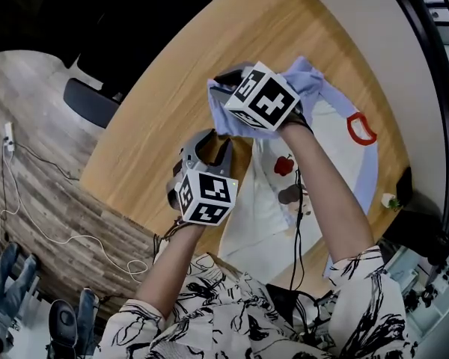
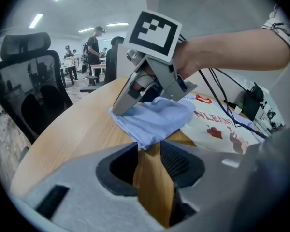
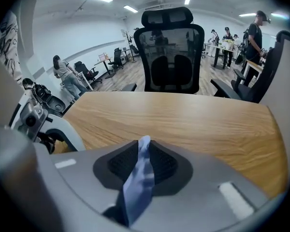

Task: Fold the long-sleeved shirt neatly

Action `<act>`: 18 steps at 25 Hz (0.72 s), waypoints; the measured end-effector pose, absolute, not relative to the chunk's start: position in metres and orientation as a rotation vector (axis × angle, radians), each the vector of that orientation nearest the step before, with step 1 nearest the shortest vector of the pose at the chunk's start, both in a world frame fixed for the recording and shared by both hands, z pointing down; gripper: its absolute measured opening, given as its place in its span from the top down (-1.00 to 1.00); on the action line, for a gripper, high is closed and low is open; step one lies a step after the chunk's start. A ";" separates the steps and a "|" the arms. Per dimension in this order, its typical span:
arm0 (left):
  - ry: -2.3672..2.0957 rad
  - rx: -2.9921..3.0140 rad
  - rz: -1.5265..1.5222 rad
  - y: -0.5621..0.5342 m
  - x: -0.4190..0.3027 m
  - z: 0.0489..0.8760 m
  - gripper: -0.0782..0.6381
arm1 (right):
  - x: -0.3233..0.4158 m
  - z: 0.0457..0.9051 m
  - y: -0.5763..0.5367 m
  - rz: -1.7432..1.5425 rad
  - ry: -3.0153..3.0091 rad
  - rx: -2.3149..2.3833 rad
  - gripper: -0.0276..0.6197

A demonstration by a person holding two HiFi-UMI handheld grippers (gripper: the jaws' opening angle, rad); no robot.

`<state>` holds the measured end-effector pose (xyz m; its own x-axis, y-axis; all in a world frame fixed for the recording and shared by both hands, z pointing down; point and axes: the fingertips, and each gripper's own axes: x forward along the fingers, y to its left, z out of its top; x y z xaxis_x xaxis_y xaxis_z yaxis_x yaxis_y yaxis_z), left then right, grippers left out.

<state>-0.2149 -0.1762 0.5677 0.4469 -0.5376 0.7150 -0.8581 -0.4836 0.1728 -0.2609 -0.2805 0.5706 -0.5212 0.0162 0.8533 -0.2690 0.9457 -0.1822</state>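
Observation:
A white long-sleeved shirt [image 1: 254, 215] with light blue sleeves and a red collar [image 1: 361, 129] lies on the wooden table [image 1: 209, 51]. My right gripper [image 1: 223, 88] is shut on a fold of the blue sleeve [image 3: 141, 173], which hangs bunched around it [image 1: 303, 81]. In the left gripper view the right gripper [image 2: 128, 103] rests its tip on the bunched blue cloth [image 2: 159, 117]. My left gripper [image 1: 213, 142] is just beside it, jaws a little apart [image 2: 149, 151]. Wood shows between them, and a corner of the blue cloth reaches their tips.
A black office chair [image 1: 135, 43] stands beyond the table's far edge, also seen in the right gripper view [image 3: 171, 57]. A black cable [image 1: 298, 215] runs over the shirt. White cables [image 1: 30, 200] lie on the floor. People [image 2: 93, 47] stand far behind.

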 end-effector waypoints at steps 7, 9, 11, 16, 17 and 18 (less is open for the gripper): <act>-1.193 2.182 0.939 -0.185 -0.222 0.570 0.72 | -0.263 0.569 -0.280 0.375 -2.113 0.193 0.82; -1.192 2.186 0.910 -0.186 -0.223 0.567 0.73 | -0.263 0.568 -0.280 0.364 -2.117 0.198 0.83; -1.200 2.196 0.898 -0.187 -0.223 0.563 0.73 | -0.263 0.564 -0.281 0.360 -2.129 0.205 0.84; -1.295 2.205 0.885 -0.196 -0.243 0.541 0.73 | -0.272 0.526 -0.295 0.370 -2.219 0.250 0.84; -1.330 2.210 0.875 -0.201 -0.252 0.532 0.73 | -0.277 0.513 -0.301 0.359 -2.242 0.262 0.84; -1.370 2.215 0.864 -0.206 -0.262 0.520 0.73 | -0.283 0.498 -0.306 0.342 -2.265 0.275 0.84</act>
